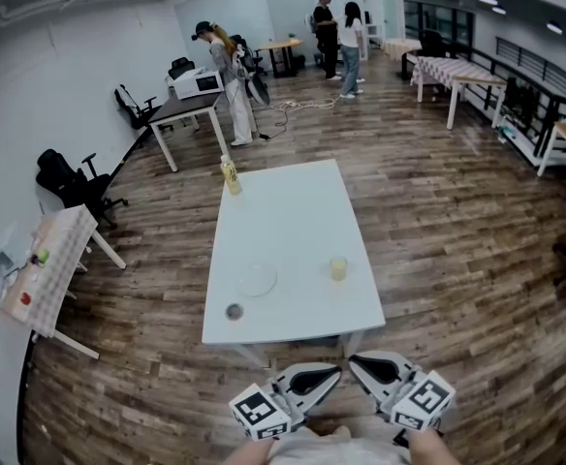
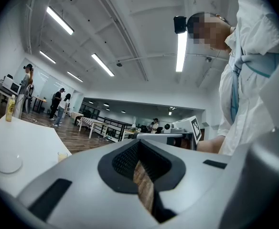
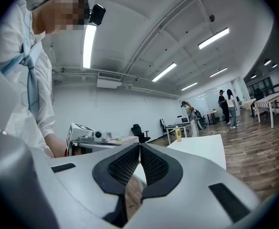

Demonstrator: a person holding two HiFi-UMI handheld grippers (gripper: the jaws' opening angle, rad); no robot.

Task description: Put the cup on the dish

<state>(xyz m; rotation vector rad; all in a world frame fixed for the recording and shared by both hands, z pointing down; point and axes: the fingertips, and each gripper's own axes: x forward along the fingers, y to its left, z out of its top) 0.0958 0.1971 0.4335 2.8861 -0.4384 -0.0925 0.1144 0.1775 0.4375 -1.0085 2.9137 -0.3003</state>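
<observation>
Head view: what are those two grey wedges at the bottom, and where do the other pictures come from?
A person holds a tool in each hand: the left gripper and the right gripper. The head view's camera sits on the person's head, looking down. The other two cameras ride on the tools, looking along their fingers. Both pairs are closed, holding nothing. On the white table: a cup, a dish, a bottle and a small dark round thing.

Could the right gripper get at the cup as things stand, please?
Probably yes: the cup stands alone on the table, nothing between it and the right gripper, though its jaws are shut.
</observation>
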